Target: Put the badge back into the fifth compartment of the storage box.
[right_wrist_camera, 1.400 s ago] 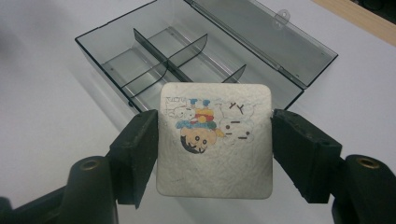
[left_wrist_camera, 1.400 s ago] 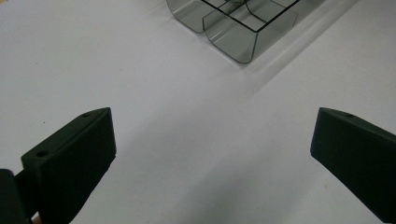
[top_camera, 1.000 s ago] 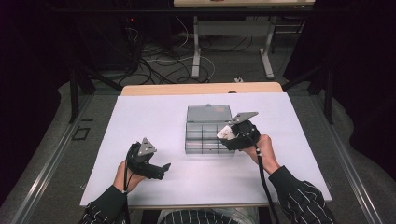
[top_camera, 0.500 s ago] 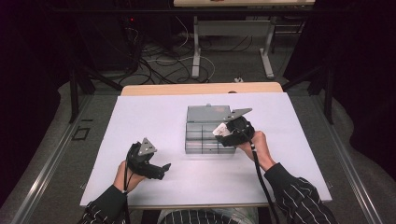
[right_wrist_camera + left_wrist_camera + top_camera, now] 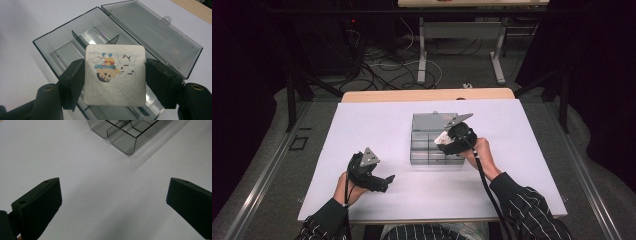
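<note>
One white counter [image 5: 377, 130] carries one clear plastic box [image 5: 57, 50], its single hinged lid [image 5: 150, 27] lying open on the box's far side. The box's long axis runs across the right gripper view, and dividers split it into several compartments, some hidden, so the number is uncertain. The right gripper [image 5: 115, 75] hangs directly above the box, jaws pinching one square illustrated card [image 5: 115, 75] by opposite edges, so the card's way in is likely straight down. The left gripper [image 5: 388, 179] waits well left of the box, jaws spread, empty.
</note>
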The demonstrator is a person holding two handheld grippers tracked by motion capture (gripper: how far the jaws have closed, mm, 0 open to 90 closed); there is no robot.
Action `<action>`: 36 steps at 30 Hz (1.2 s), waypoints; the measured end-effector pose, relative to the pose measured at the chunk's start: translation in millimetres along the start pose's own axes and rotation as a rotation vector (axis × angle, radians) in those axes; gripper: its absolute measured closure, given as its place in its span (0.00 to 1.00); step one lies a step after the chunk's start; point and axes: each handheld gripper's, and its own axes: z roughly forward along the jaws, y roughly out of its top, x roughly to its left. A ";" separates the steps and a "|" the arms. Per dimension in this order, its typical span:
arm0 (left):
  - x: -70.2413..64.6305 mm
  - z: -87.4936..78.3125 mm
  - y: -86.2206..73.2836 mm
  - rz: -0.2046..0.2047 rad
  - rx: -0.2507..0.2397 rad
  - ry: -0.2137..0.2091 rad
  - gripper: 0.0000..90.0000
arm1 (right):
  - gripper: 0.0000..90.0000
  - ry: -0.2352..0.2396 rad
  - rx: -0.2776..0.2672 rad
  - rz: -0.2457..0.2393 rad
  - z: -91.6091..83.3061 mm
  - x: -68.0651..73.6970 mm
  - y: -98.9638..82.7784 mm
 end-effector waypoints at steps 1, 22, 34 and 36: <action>0.0 0.0 0.0 0.000 0.001 -0.002 0.00 | 0.37 0.012 0.009 -0.007 0.6 -0.3 0.5; -0.9 0.8 0.6 0.001 -0.001 -0.003 0.00 | 0.37 0.003 0.080 -0.002 22.4 6.5 3.2; -1.2 0.8 0.7 -0.001 -0.003 -0.005 0.00 | 0.37 0.010 0.089 -0.006 26.3 7.4 2.1; -1.5 0.8 0.7 -0.001 -0.001 -0.005 0.00 | 0.37 0.011 0.087 -0.010 27.8 7.5 1.5</action>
